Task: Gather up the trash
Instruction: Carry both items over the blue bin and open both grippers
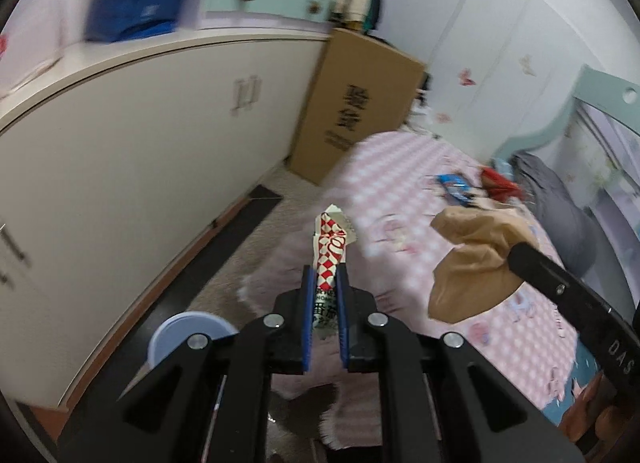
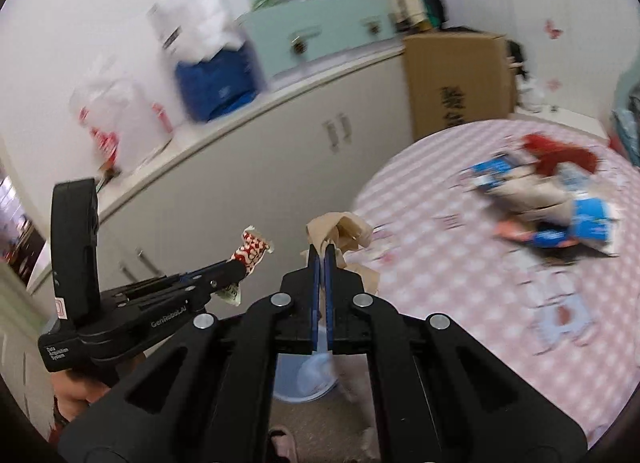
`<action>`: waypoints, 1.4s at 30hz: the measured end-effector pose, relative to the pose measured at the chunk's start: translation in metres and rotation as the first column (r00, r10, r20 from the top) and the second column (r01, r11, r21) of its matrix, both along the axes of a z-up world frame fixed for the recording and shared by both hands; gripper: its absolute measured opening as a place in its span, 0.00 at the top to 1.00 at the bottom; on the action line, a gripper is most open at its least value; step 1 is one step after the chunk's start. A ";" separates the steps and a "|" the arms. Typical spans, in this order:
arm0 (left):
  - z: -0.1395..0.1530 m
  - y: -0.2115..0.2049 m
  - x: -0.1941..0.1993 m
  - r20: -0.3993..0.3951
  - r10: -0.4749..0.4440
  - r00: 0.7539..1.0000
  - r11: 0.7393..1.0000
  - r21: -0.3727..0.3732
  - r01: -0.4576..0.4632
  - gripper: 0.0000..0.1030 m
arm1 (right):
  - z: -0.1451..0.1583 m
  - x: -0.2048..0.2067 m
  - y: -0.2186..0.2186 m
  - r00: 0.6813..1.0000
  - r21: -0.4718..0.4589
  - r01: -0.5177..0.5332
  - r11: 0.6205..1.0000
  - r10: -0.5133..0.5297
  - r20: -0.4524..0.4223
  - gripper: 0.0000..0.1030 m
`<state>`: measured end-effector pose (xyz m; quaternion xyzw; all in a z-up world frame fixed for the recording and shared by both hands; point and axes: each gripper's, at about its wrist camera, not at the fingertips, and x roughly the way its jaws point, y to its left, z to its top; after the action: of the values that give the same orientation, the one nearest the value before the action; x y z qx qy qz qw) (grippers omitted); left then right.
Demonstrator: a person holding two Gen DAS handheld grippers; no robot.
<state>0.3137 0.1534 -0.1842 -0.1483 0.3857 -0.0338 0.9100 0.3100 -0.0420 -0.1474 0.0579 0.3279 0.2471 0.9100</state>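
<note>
left wrist: one red-checked wrapper (image 1: 330,259), one brown paper bag (image 1: 472,263)

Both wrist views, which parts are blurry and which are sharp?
Left wrist view: the left gripper and its red checked wrapper are sharp; the blue bag smears. Right wrist view: the right gripper is crisp; the wrappers on the bed streak.

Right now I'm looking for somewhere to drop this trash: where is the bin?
The pale blue bin stands on the floor between the cabinets and the pink bed: low centre in the right wrist view, lower left in the left wrist view.
</note>
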 end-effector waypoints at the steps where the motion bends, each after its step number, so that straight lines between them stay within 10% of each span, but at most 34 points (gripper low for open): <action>1: -0.004 0.009 -0.003 -0.011 0.017 1.000 1.000 0.002 -0.017 0.90 | -0.005 0.000 0.013 1.000 -0.007 -0.021 1.000 0.021 -0.013 0.98; 18: -0.124 0.148 -0.029 -0.267 0.293 0.918 0.956 0.064 -0.287 0.90 | -0.140 0.020 0.198 0.939 -0.168 -0.290 0.942 0.247 -0.238 0.97; 21: -0.136 0.153 -0.027 -0.290 0.301 0.908 0.953 0.069 -0.294 0.90 | -0.154 0.025 0.203 0.937 -0.186 -0.290 0.939 0.238 -0.257 0.95; 25: -0.145 0.154 -0.023 -0.308 0.297 0.904 0.954 0.063 -0.292 0.90 | -0.163 0.029 0.194 0.944 -0.176 -0.248 0.953 0.197 -0.265 0.55; 42: -0.149 0.131 -0.008 -0.330 0.245 0.911 0.969 0.061 -0.239 0.90 | -0.160 0.034 0.160 0.954 -0.149 -0.179 0.973 0.134 -0.268 0.49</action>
<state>0.3052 0.2842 -0.3335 -0.1898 0.5139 0.1085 0.8295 0.3441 0.1183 -0.3073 -0.0152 0.4663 0.2799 0.8391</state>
